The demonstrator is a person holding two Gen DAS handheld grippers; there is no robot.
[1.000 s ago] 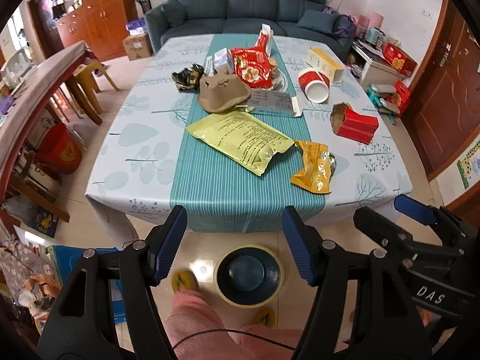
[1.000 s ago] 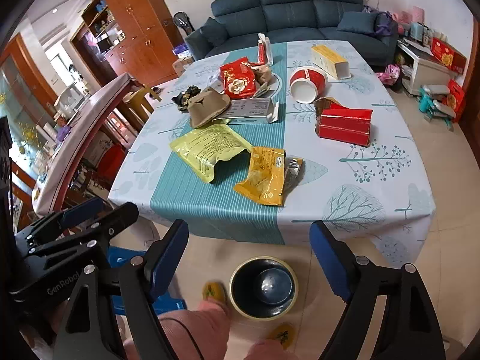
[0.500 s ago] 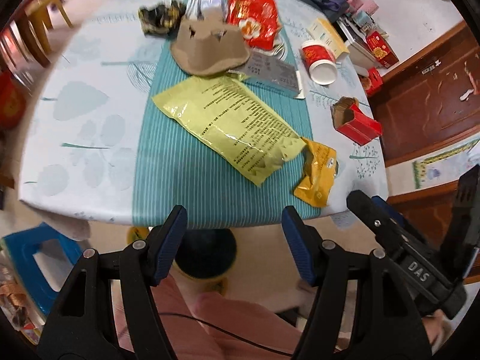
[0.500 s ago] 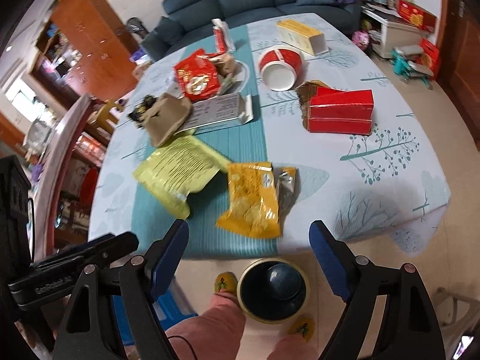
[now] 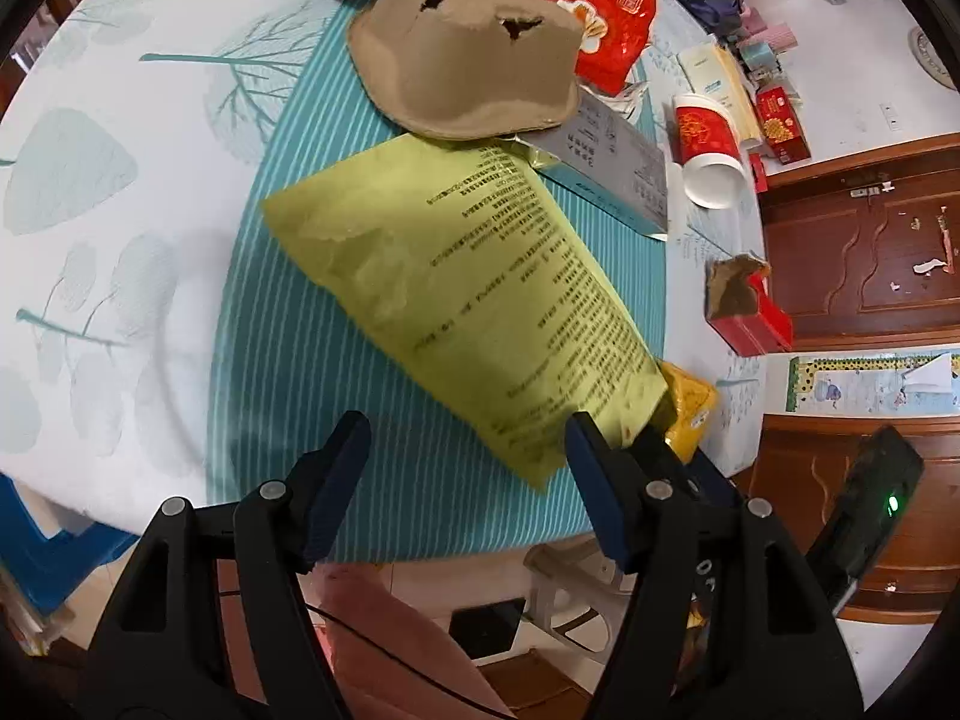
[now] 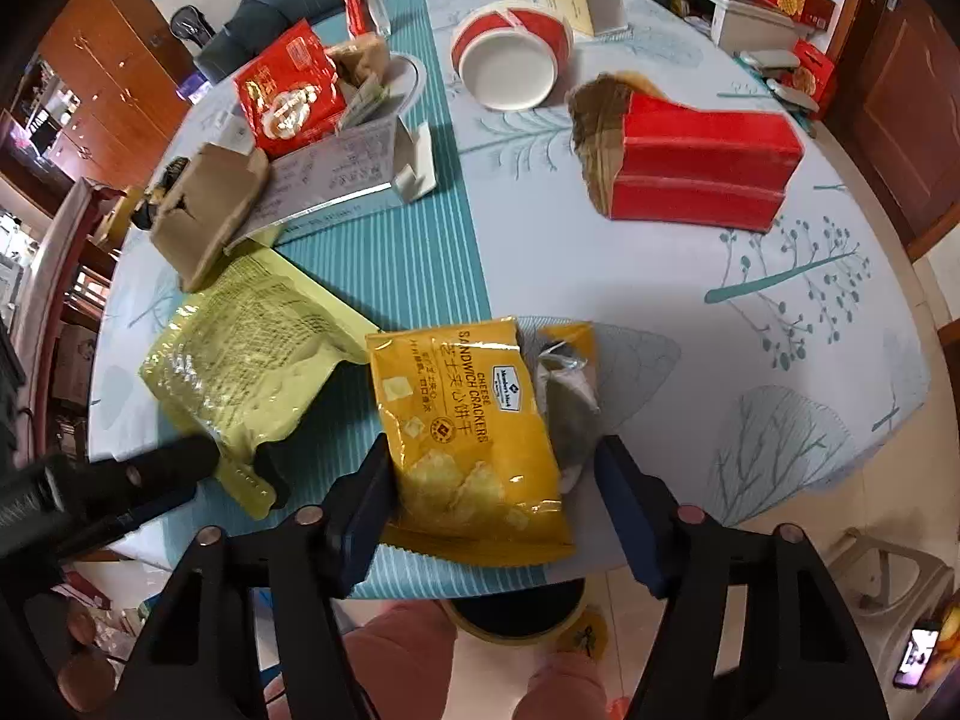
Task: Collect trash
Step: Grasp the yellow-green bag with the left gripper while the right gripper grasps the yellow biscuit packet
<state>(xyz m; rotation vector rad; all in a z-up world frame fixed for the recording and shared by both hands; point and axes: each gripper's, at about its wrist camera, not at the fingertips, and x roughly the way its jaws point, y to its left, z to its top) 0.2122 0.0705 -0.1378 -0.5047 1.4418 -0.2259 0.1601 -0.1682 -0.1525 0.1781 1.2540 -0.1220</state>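
Observation:
A yellow-green printed bag (image 5: 480, 300) lies flat on the teal runner. My left gripper (image 5: 465, 450) hangs open over the bag's near corner, and its pads do not press it. In the right wrist view the same left gripper (image 6: 234, 471) straddles that corner of the yellow-green bag (image 6: 240, 354). An orange cheese cracker bag (image 6: 462, 420) lies at the table's near edge. My right gripper (image 6: 492, 468) points down with its jaws closing on either side of this bag. A small gap still shows at the right pad.
Farther back lie a brown pulp cup carrier (image 5: 468, 54), a red snack bag (image 6: 288, 90), a grey flat carton (image 6: 336, 174), a tipped red paper cup (image 6: 510, 60) and a torn red box (image 6: 702, 168). A dark round bin (image 6: 516, 618) stands on the floor below the table edge, by the person's legs.
Both grippers have come down and forward from above the floor to the table's near edge. The right jaws have narrowed around the orange bag. The left jaws kept their width.

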